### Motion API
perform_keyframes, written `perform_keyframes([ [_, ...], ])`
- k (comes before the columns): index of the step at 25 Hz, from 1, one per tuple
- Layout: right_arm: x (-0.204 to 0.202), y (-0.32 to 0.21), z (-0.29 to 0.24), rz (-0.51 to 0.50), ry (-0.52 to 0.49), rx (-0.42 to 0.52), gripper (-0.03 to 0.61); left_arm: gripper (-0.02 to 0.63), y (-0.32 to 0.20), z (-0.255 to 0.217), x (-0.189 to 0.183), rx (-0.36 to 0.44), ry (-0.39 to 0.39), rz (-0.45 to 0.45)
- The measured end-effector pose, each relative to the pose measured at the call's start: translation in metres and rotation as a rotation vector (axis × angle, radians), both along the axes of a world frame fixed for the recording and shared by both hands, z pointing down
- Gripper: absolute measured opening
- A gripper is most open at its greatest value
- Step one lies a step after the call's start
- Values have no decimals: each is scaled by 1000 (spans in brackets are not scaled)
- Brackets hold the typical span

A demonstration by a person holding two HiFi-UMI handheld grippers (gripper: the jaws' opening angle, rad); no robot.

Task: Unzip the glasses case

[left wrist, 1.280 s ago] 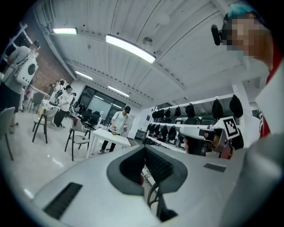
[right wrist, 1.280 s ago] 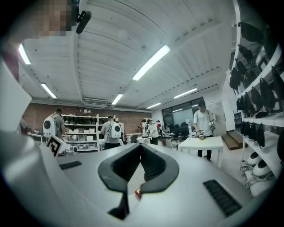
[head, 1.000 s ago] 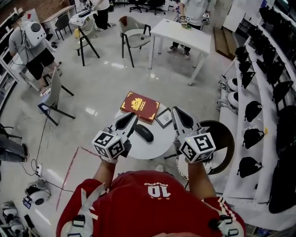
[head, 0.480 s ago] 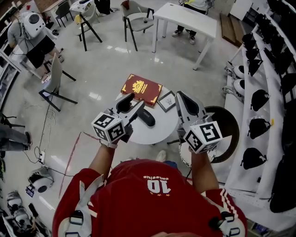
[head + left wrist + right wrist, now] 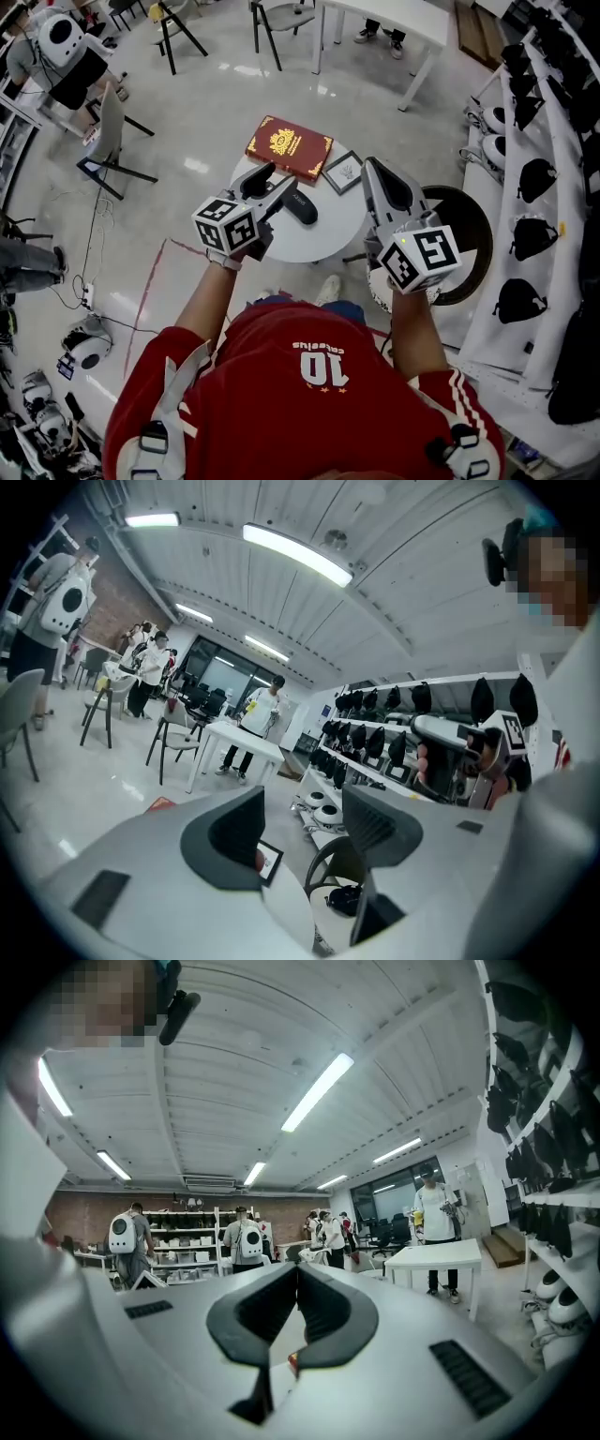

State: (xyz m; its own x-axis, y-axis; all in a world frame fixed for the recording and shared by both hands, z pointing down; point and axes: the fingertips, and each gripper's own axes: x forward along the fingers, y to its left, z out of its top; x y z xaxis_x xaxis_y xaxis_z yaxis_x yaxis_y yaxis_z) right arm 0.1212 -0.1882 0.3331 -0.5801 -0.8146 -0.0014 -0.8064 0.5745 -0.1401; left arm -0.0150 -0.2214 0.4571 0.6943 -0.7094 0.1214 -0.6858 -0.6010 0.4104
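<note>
Glasses case (image 5: 303, 208) partly behind left gripper (image 5: 277, 184)

Glasses case (image 5: 302, 208) black, book (image 5: 289, 147) red with gold crest, table (image 5: 319, 242) white.

A round white table (image 5: 328, 239) stands on a glossy pale floor (image 5: 206, 103). At its far edge lies a red book (image 5: 289, 148) with a gold emblem on the cover. Just beside the book, to the right, a small framed picture (image 5: 343, 172) lies flat. A dark round seat (image 5: 461, 234) sits close to the table's right side. White shelving (image 5: 562, 216) along the right wall carries rows of black rounded packs (image 5: 536, 180). Farther off are a long white desk (image 5: 384, 11) and a grey chair (image 5: 111, 141). A thin red line (image 5: 145, 314) is marked on the floor.
</note>
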Motion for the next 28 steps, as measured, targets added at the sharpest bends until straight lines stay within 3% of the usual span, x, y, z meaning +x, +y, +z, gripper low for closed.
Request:
perform_keyframes([
  [8,4,-5,18,-18,12,-31,14,258,-12,71,4,-176,32,-24],
  [15,8,-12,37,-52,22,-70,14,258,-10,142,-2,-336,73,-114],
  [28,18,-32,68,-124,57,-113,14,262,-18,263,-3,-528,-16,-236],
])
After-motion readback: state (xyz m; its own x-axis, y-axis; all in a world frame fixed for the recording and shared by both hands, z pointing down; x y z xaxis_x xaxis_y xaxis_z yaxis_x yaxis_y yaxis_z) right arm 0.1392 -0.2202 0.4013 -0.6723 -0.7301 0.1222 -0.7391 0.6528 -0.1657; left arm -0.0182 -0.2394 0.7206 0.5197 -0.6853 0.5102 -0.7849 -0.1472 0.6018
